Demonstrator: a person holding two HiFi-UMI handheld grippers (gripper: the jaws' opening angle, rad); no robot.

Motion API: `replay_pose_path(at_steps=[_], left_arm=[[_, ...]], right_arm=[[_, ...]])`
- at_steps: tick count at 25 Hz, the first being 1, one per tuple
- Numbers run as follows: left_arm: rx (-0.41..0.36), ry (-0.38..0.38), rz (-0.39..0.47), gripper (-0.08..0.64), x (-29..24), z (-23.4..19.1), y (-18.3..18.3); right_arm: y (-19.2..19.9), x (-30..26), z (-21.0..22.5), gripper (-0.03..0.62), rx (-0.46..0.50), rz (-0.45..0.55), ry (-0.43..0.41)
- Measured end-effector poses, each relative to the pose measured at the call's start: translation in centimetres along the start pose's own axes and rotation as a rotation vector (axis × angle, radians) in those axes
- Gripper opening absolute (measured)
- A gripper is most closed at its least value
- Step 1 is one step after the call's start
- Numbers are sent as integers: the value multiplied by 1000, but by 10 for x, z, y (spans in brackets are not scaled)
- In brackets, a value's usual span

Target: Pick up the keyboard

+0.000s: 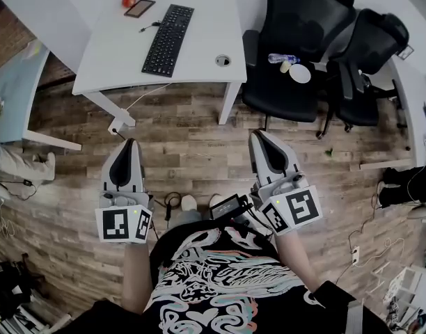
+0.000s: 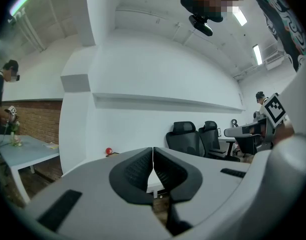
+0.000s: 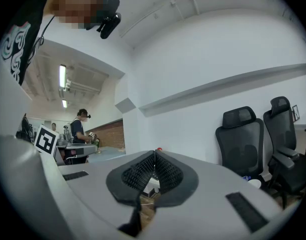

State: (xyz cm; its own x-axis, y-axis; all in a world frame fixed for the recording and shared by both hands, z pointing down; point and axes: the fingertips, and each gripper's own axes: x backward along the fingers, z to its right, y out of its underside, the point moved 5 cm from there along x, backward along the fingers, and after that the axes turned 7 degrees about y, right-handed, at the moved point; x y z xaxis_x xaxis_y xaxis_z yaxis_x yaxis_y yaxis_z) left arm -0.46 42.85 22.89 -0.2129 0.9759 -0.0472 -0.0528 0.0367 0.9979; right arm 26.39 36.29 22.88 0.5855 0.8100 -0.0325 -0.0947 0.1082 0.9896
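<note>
While keyboard (image 1: 168, 40) lies on worktop (image 1: 199, 61) at 12 o'clock, well apart, left tongs (image 1: 130, 145) & right tongs (image 1: 260, 136) are both closed, empty. Best: approach first, open wide, grip opp. ends, lift level.

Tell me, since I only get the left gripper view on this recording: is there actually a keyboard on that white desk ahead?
Observer: Yes. The head view shows a black keyboard lying flat on the white desk.
Operator: Is the right gripper holding anything?
Observer: No. The right gripper view shows the right gripper with its jaws together and nothing between them.
</note>
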Motion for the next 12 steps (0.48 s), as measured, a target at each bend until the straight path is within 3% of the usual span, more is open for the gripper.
replay_pose_path(at_steps=[6, 12], left_arm=[[-18, 0, 37, 20, -11, 13, -7], [-16, 5, 30, 20, -23, 33, -6]], right_arm=[[-7, 1, 16, 29, -103, 71, -55], [-5, 0, 21, 29, -61, 44, -135]])
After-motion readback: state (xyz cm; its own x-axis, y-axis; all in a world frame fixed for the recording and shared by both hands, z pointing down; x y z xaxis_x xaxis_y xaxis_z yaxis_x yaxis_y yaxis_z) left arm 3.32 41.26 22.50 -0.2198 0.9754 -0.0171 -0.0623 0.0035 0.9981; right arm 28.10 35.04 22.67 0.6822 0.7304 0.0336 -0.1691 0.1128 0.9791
